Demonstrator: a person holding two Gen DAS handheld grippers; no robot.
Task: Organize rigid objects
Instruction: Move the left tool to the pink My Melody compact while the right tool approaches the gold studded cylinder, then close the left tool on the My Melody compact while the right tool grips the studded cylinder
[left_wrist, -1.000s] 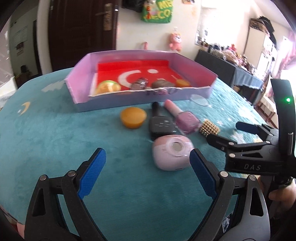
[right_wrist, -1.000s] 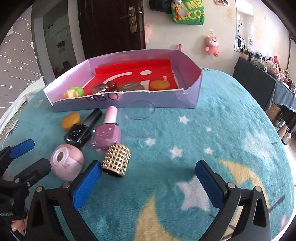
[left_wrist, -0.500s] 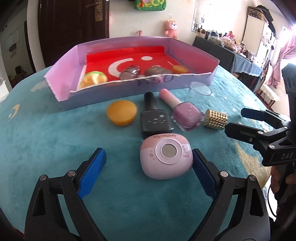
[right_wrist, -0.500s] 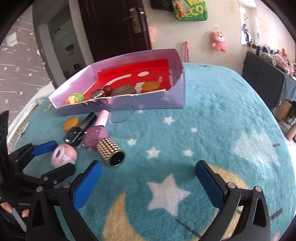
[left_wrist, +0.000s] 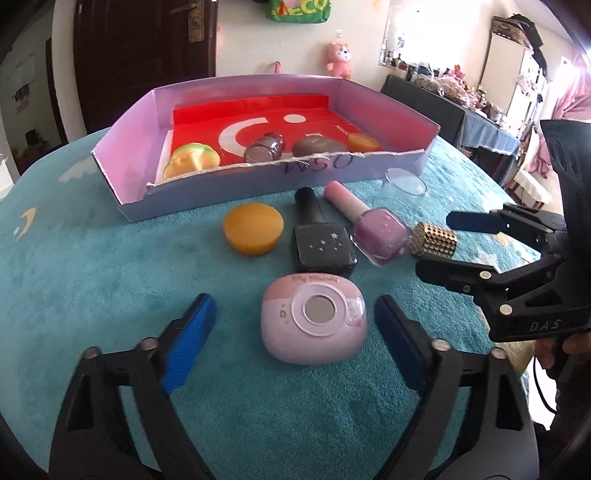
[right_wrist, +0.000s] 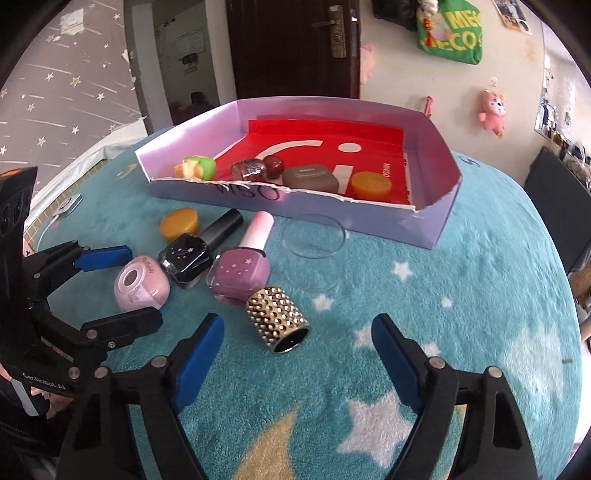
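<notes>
Left gripper (left_wrist: 291, 339) first: its jaws have just been closing and stand apart around the pink rounded case (left_wrist: 314, 323), one blue pad just beside its right side, the other clear of it. The right gripper (right_wrist: 297, 349) has its jaws narrowing too, apart, with the gold studded cap (right_wrist: 277, 318) lying on its side just ahead between them, untouched. Count the loose pieces on the teal worktop (right_wrist: 461, 295): two nail polish bottles, black (left_wrist: 321, 238) and mauve (left_wrist: 373, 229), side by side on their sides, one orange puck (left_wrist: 253, 229), one clear dish (right_wrist: 314, 236). Behind, the lilac box (left_wrist: 258, 184) with its torn front wall holds five pieces on a red liner. Open plush room spreads to the right of the cap, out to the worktop's curved edge.
</notes>
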